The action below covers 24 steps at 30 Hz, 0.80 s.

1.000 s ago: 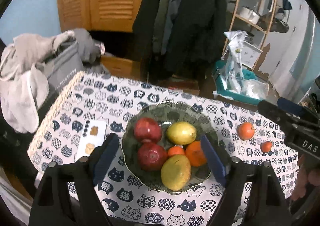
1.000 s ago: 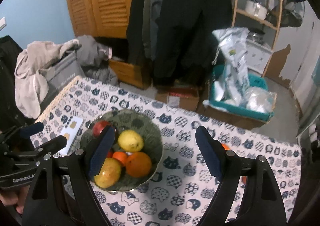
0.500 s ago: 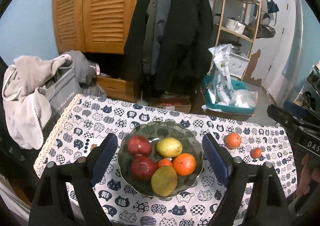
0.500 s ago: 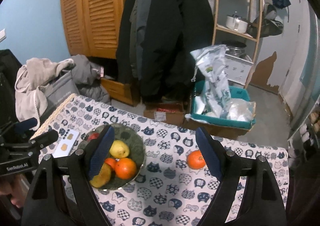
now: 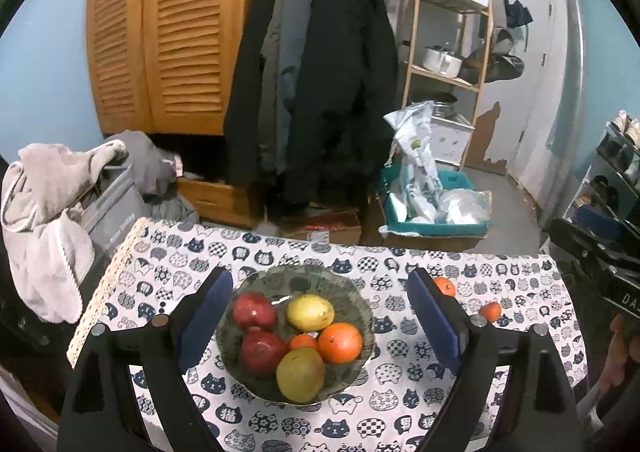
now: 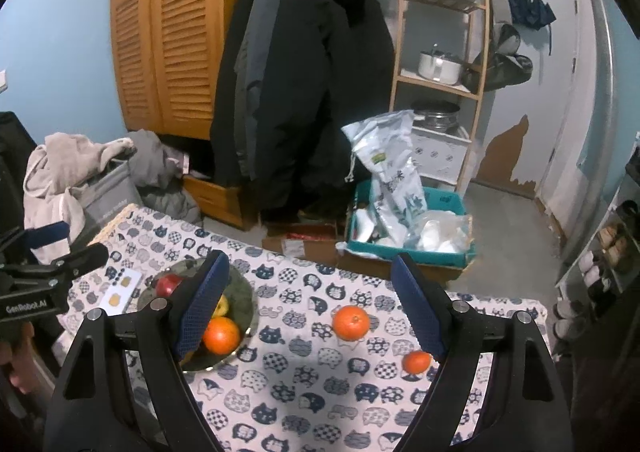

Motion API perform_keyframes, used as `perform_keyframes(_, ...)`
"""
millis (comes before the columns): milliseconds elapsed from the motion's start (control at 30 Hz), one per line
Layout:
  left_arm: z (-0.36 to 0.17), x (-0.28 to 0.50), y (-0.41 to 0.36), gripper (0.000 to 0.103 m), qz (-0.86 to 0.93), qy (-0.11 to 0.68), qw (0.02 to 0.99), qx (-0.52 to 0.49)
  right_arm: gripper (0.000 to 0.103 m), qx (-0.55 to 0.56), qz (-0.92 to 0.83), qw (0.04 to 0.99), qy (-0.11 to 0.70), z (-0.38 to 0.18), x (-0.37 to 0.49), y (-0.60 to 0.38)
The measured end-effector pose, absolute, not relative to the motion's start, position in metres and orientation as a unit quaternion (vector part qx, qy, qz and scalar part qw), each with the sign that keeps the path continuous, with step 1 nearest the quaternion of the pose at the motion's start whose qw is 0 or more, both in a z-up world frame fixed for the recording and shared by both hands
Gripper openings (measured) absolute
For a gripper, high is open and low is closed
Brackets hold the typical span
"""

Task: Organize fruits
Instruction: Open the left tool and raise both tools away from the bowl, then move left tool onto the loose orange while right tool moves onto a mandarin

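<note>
tablecloth (image 5: 400, 408): white, navy cats | bowl (image 5: 352, 292): dark green | oranges (image 6: 351, 322): orange

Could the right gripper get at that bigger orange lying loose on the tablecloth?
Probably yes: the right gripper is open and empty, the orange lies in plain view between its fingers with bare tablecloth around it.

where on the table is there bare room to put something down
Bare cloth lies between the bowl and the big orange, and along the near edge below the small orange. The far strip behind the bowl is bare too. The left end is tighter: a white card lies beside the bowl, which is full of fruit.
</note>
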<state>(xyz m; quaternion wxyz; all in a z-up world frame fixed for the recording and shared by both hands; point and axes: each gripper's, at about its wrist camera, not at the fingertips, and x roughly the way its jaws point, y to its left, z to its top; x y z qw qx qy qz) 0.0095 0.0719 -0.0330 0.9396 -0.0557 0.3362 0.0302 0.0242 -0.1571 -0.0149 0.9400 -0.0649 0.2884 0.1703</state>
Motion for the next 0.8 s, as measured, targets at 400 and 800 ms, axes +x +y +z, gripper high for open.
perform_keyframes(400,-0.023,0.022,0.031,0.096,0.0,0.326,0.945,-0.034,0.083,-0.06,0.127,0.95,0.277,-0.01,0.017,-0.207)
perform_keyframes(800,-0.047,0.056,-0.015,0.096,-0.04,0.362,0.931,-0.022,0.083,-0.03,0.071,0.945,0.319,-0.043,0.037,-0.263)
